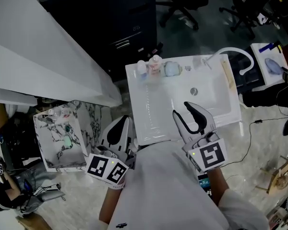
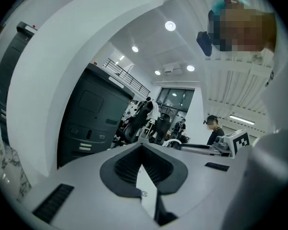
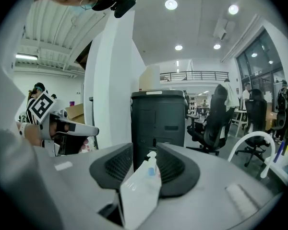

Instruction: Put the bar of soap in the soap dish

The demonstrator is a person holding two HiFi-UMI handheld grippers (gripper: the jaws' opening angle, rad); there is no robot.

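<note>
With our right claw point(image 1: 181, 109) open above the sink point(image 1: 153, 110) and our left claw point(image 1: 120, 127) closed on nothing, the pale blue lump we take for the bar of soap point(image 1: 171, 69) sits on the sink's back ledge, likely light, stiff and slippery, best pinched across its flanks.

**Right gripper point(image 3: 146, 166) held open, facing a dark cabinet**

Its two dark ribbed pads point(image 3: 116, 166) stand apart with nothing clamped between them. Through the gap shows a wedge of white sink point(image 3: 140, 199) with a small pump bottle point(image 3: 150, 161) at its far end. Beyond stands a dark grey cabinet point(image 3: 158, 119) beside a white pillar point(image 3: 110, 80). The left gripper point(image 3: 93, 128) is at far left, and an office chair point(image 3: 216, 123) and a curved white tap point(image 3: 252, 145) are at right.
</note>
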